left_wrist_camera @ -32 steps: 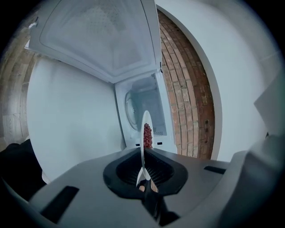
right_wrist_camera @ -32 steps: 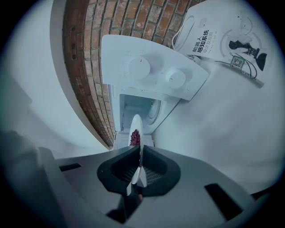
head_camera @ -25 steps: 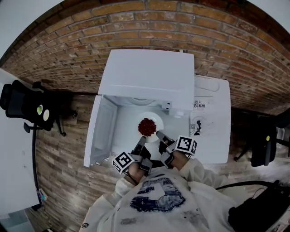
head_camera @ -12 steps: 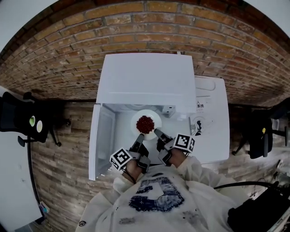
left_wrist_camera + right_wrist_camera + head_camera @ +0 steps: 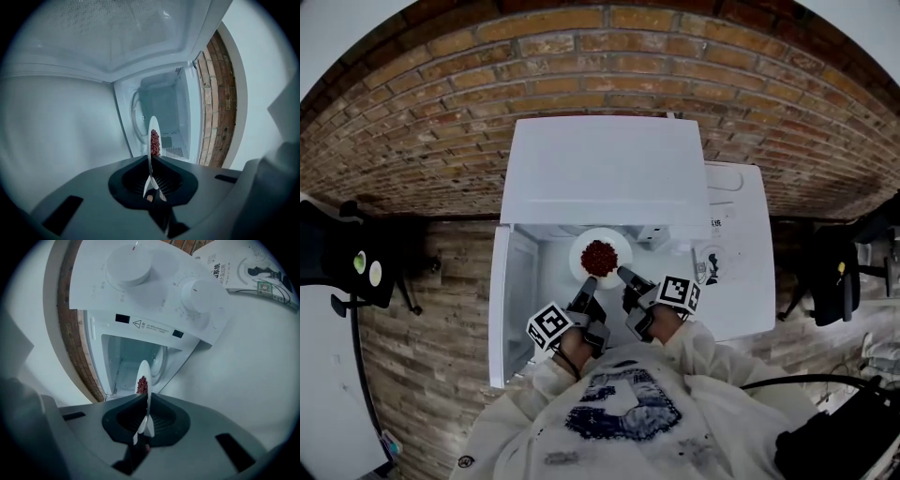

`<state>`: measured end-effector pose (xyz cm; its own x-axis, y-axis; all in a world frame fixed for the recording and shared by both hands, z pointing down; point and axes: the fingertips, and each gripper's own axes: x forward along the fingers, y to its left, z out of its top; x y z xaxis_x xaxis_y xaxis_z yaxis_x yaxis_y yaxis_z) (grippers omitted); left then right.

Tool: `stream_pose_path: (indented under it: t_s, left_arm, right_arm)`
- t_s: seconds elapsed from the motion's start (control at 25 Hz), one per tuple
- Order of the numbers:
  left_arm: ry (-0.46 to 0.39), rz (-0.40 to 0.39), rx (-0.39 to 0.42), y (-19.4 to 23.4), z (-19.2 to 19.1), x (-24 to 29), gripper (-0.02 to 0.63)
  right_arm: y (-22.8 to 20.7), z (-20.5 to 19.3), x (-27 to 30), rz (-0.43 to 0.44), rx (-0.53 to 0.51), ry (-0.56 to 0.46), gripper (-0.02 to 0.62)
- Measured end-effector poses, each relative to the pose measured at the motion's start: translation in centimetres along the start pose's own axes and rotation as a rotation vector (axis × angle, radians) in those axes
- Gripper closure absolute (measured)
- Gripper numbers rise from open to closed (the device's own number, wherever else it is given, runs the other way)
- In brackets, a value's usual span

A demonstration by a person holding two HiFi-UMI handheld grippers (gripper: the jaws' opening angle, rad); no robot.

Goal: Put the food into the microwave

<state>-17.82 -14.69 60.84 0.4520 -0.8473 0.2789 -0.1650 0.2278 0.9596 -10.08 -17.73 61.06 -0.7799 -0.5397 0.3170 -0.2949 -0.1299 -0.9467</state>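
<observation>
A white plate (image 5: 580, 259) with a heap of red food (image 5: 599, 256) hangs at the mouth of the open white microwave (image 5: 605, 169). My left gripper (image 5: 586, 292) is shut on the plate's near left rim and my right gripper (image 5: 623, 277) is shut on its near right rim. In the left gripper view the plate (image 5: 153, 140) shows edge-on between the jaws, with the food (image 5: 155, 142) and the microwave cavity (image 5: 164, 117) beyond. In the right gripper view the plate (image 5: 144, 380) also shows edge-on, below the control panel with two dials (image 5: 129, 266).
The microwave door (image 5: 508, 300) hangs open to the left. A white appliance top with a printed sheet (image 5: 736, 253) lies to the right of the microwave. A brick wall (image 5: 600, 66) stands behind. Black office chairs (image 5: 342, 262) stand at both sides.
Both grippers have carried the plate a little farther toward the microwave cavity; the plate now sits nearer the opening's upper edge in the head view.
</observation>
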Motion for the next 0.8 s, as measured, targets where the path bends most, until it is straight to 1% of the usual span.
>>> stream_pose_path:
  t_s: [0.28,0.8]
  left_arm:
    - [0.011,0.014,-0.004,0.7,0.6,1.1,0.583]
    - [-0.01,0.042,0.007,2.3,2.8,3.3,0.583]
  right_arm:
    - [-0.7,0.7,0.9,-0.018,0.005,-0.008,0.571]
    - [-2.4,2.0,3.8,-0.023,0.034,-0.035,0.569]
